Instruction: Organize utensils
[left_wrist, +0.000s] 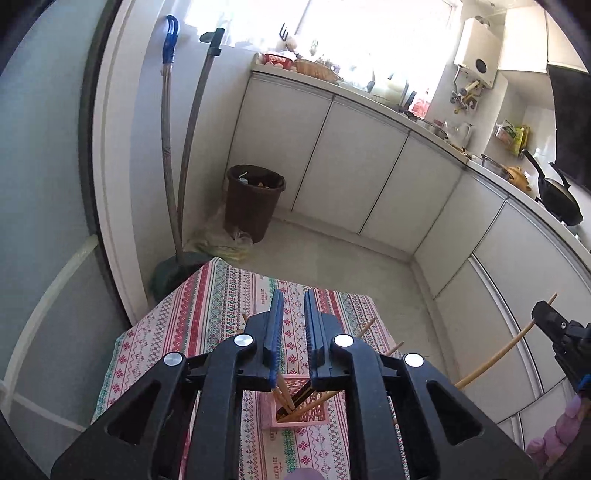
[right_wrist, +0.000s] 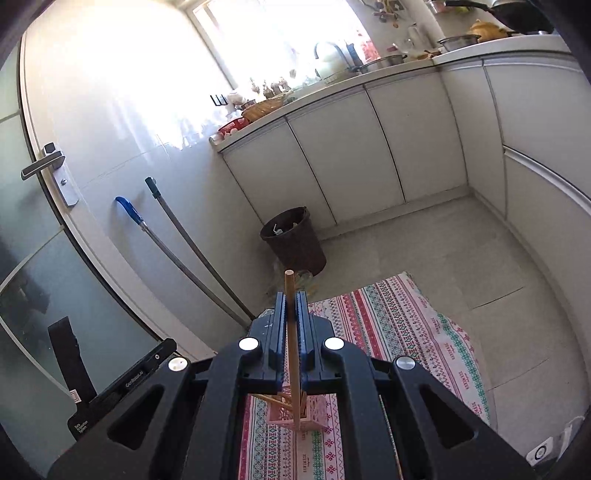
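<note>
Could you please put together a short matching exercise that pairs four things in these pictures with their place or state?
Things:
1. right gripper
2. left gripper
3. pink basket
4. bin

States:
a. on the floor by the cabinets
b. jaws apart, nothing between them
c. on the patterned cloth, holding chopsticks
d. shut on a chopstick

Pairs: 1-d, 2-b, 3-c, 4-a

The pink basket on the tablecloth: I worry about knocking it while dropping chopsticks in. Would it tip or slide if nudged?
The pink basket looks small, thin-walled and light, so probably yes. Chopsticks lean out over its rim, adding leverage. The patterned tablecloth may offer some grip.
</note>
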